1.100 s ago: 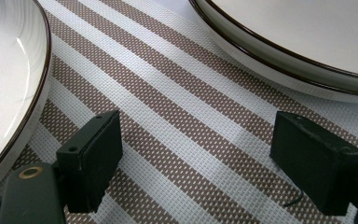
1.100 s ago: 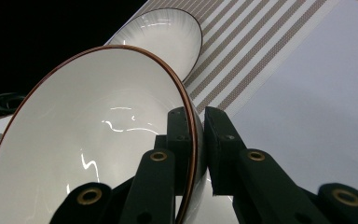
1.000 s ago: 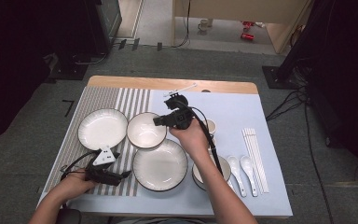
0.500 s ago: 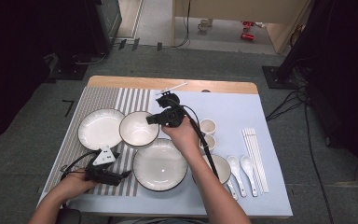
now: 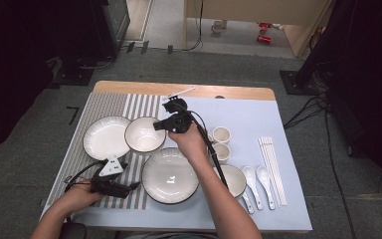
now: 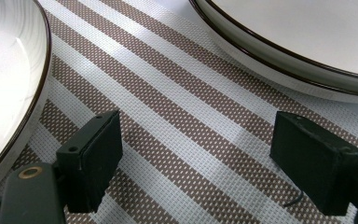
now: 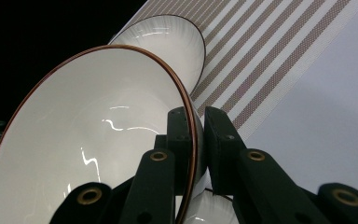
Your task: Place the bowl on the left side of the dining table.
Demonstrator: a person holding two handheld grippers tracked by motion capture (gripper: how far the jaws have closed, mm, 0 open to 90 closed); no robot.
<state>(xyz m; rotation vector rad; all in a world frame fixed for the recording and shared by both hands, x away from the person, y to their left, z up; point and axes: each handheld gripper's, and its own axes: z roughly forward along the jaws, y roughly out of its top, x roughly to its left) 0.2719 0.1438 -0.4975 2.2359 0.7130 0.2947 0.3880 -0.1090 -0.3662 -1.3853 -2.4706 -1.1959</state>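
My right gripper [image 5: 159,126] is shut on the right rim of a white bowl [image 5: 143,134] with a brown edge, held over the striped placemat [image 5: 104,102]. In the right gripper view the two jaws pinch that rim [image 7: 192,122], and the bowl [image 7: 88,135] is tilted, with its hollow to the left. My left gripper [image 5: 133,186] rests low at the front left, open, jaws pointing right. Between its jaws lies only bare striped mat [image 6: 196,135].
A white plate [image 5: 104,138] lies left of the bowl and a large plate [image 5: 170,175] in front of it. On the light blue mat [image 5: 248,112] to the right are two cups [image 5: 221,134], a small bowl [image 5: 233,180], two spoons [image 5: 252,175] and chopsticks [image 5: 271,169].
My right gripper has carried the bowl a little to the left, toward the white plate. The left gripper has stayed where it was.
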